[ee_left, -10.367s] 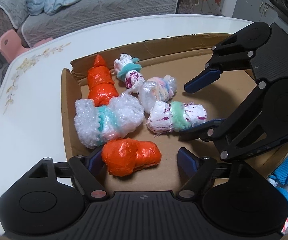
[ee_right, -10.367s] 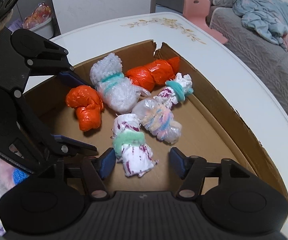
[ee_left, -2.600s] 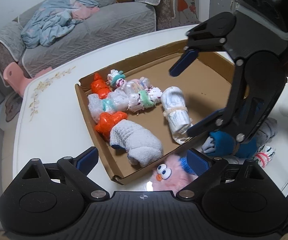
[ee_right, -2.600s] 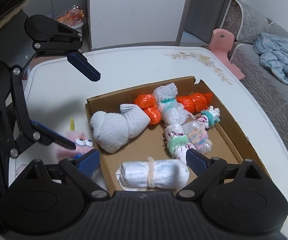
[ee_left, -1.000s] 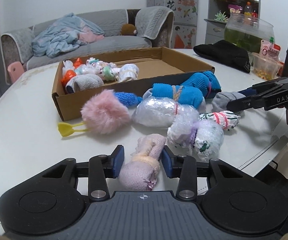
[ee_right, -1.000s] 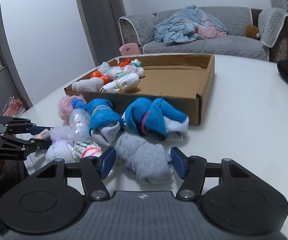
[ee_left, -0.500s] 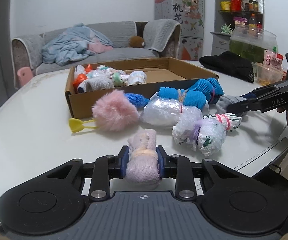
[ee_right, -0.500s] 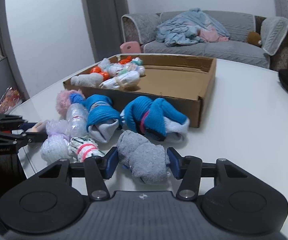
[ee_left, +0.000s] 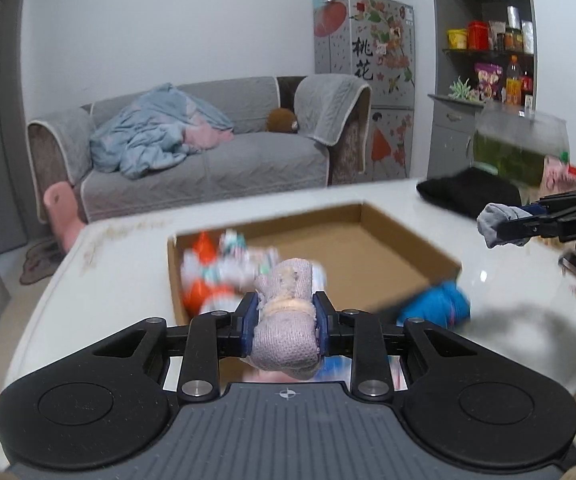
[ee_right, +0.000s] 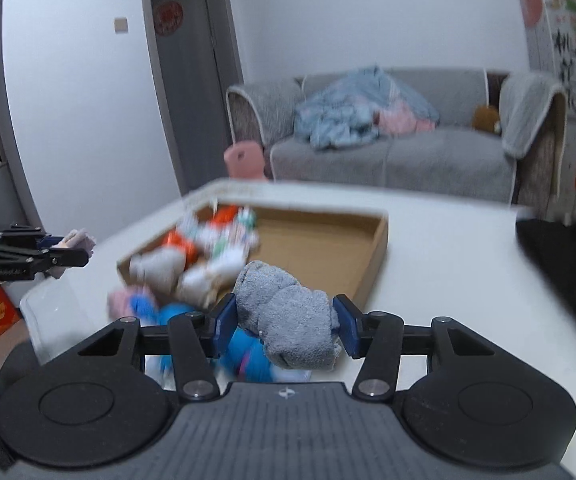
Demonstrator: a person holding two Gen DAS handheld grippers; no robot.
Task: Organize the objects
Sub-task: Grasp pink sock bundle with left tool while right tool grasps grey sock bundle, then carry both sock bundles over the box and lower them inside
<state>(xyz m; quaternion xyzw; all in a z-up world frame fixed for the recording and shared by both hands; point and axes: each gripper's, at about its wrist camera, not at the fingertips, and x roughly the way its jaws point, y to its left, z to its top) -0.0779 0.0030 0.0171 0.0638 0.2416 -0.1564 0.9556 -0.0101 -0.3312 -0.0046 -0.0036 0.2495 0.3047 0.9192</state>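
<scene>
The left gripper [ee_left: 284, 318] is clamped on one lilac sock roll [ee_left: 285, 320], raised above the white table [ee_left: 128, 248]; the right wrist view alone shows that gripper from the side. The cardboard box [ee_left: 387, 240] holds a blurred cluster of bundles along its left end, too smeared to count. One blue roll [ee_left: 435, 306] lies outside it. The right gripper [ee_right: 284, 326] squeezes one grey sock roll [ee_right: 288, 316], also lifted.

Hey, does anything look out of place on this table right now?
Yes. Blue rolled socks lie on the white table, outside the cardboard box where most bundles sit. Its front left corner looks torn, though blur hides detail.
</scene>
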